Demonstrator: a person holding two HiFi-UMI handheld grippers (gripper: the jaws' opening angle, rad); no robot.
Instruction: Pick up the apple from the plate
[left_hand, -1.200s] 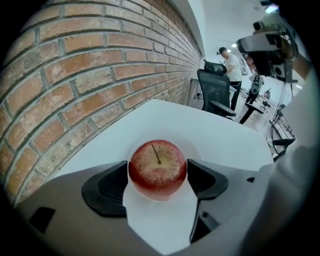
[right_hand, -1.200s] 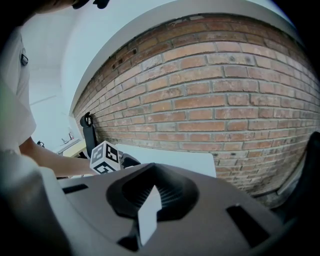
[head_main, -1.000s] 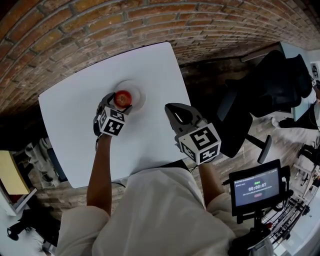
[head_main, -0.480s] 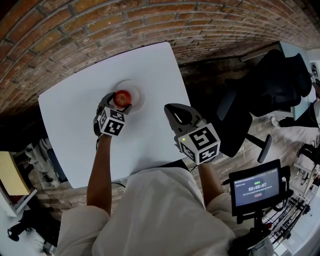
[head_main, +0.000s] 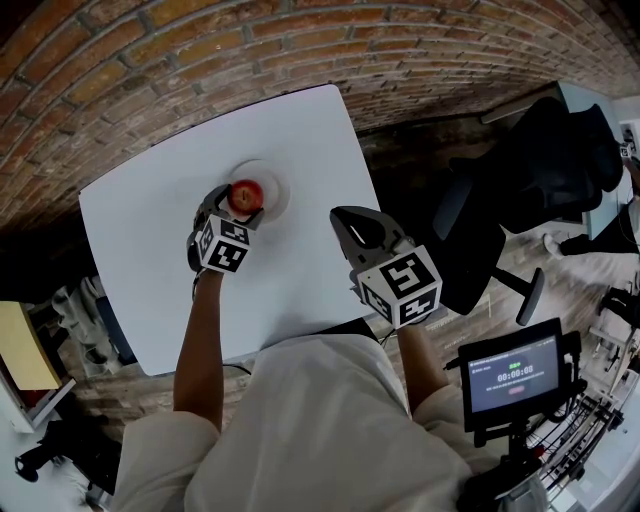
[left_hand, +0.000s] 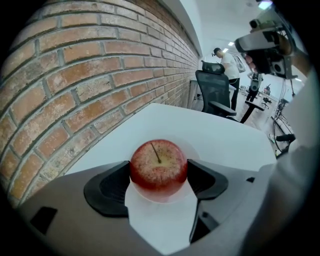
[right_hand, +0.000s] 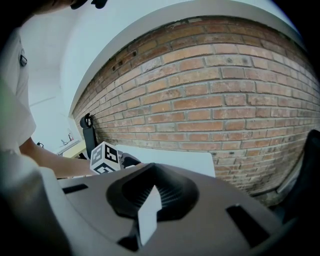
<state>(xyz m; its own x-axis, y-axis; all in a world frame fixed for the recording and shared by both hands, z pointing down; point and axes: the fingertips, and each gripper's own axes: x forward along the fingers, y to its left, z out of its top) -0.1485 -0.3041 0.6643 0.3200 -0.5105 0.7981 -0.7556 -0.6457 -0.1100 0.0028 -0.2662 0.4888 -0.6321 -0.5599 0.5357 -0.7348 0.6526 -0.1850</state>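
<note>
Brick wall (head_main: 150, 60) runs behind a white table (head_main: 300, 150), and that is the whole work surface I have on the head view. Near the table's far middle sits a pale plate (head_main: 278, 190) with a red apple (head_main: 246, 195) on it, stem up. From my feed the left gripper (head_main: 240, 208) is right at the plate, its marker cube (head_main: 224, 246) pointing back toward the person's forearm (head_main: 200, 330).

On the left gripper view I see both black pads (left_hand: 107, 187) pressed against the apple (left_hand: 159, 167), one on each side, so the left jaws are clenched on the fruit. The apple rests on the plate (left_hand: 192, 150), whose rim shows around and behind it.

The right gripper (head_main: 352, 222) hangs over the table's near right edge, well apart from the plate. On the right gripper view its jaws are drawn together with only a thin sliver of light between them, and I see nothing held there. That view also catches the left cube (right_hand: 104, 157) off to the left, with the wall (right_hand: 225, 115) behind.

Off the table to the right stand a dark office chair (head_main: 520, 180) and a screen (head_main: 512, 378) on a stand. A person (left_hand: 230, 60) stands far back in the room on the left gripper view.
</note>
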